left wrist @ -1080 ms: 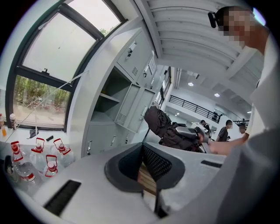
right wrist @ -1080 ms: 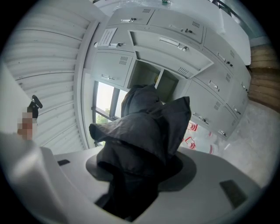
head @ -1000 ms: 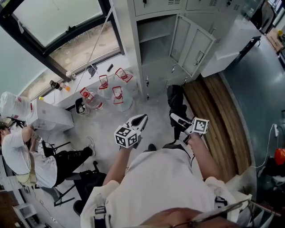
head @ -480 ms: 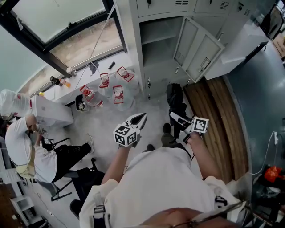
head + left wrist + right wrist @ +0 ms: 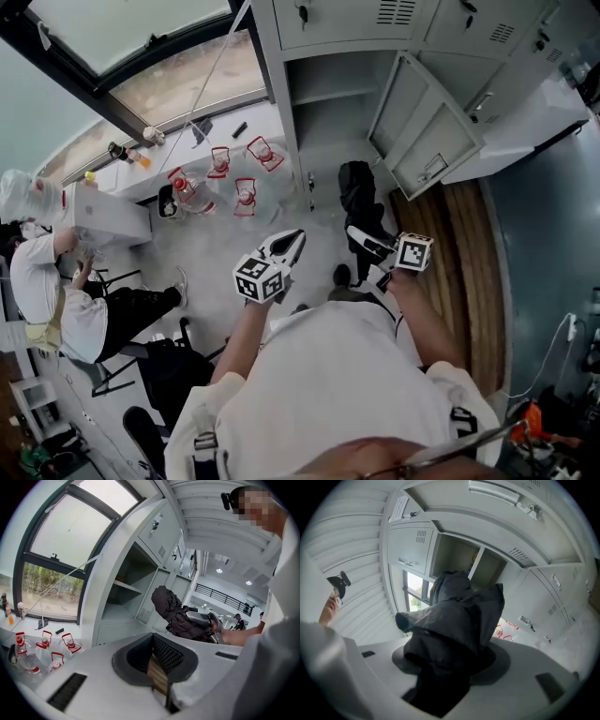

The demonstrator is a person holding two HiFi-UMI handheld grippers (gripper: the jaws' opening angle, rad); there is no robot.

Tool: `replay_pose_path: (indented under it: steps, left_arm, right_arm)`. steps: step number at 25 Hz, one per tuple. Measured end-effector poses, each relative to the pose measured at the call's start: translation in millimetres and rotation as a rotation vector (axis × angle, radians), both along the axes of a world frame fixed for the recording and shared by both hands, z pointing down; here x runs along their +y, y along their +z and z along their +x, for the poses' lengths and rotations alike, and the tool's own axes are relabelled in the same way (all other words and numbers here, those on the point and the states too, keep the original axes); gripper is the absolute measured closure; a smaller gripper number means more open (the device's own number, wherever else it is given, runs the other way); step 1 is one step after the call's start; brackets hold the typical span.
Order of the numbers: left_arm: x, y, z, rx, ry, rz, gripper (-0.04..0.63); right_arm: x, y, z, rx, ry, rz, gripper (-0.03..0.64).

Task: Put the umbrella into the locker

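Note:
The black folded umbrella [image 5: 354,199] hangs bunched from my right gripper [image 5: 362,240], whose jaws are shut on its lower part; in the right gripper view the umbrella [image 5: 454,616] fills the middle and hides the pads. The grey locker [image 5: 330,105] stands ahead with its door [image 5: 427,129] swung open to the right and a shelf inside. Its open compartment [image 5: 454,555] shows just behind the umbrella, a little way off. My left gripper [image 5: 286,246] is held beside it to the left, its jaws together with nothing in them. The left gripper view shows the umbrella [image 5: 171,609] at centre right.
Several water bottles with red labels [image 5: 225,183] stand on the floor left of the locker, under the window [image 5: 112,37]. A person [image 5: 56,300] sits at far left by a black chair [image 5: 169,370]. A wooden bench [image 5: 459,253] runs along the right.
Both grippers have been carried forward toward the open locker, the umbrella going along in the right one. The locker now sits nearer and the seated person has shifted in view.

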State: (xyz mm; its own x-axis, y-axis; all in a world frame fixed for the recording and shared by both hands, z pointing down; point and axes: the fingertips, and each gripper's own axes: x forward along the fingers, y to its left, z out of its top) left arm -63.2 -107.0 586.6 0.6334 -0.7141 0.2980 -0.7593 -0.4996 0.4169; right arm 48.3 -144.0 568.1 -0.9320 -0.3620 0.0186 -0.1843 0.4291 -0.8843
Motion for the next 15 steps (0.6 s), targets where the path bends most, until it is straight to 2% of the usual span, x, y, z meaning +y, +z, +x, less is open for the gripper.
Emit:
replay_pose_path:
  steps: [3, 9, 15]
  left_arm:
    - [-15.5, -1.8, 3.4, -0.010, -0.043, -0.001, 0.592]
    - [-44.1, -6.6, 5.4, -0.027, -0.141, 0.011, 0.592]
    - [-66.1, -7.2, 7.9, -0.028, -0.223, 0.022, 0.592]
  right_arm:
    - [-22.4, 0.3, 2.4, 0.019, -0.036, 0.009, 0.370]
    - [-61.3, 6.9, 0.5, 0.094, -0.113, 0.091, 0.370]
    - [-93.7, 21.9, -4.3, 0.231, -0.146, 0.207, 0.374]
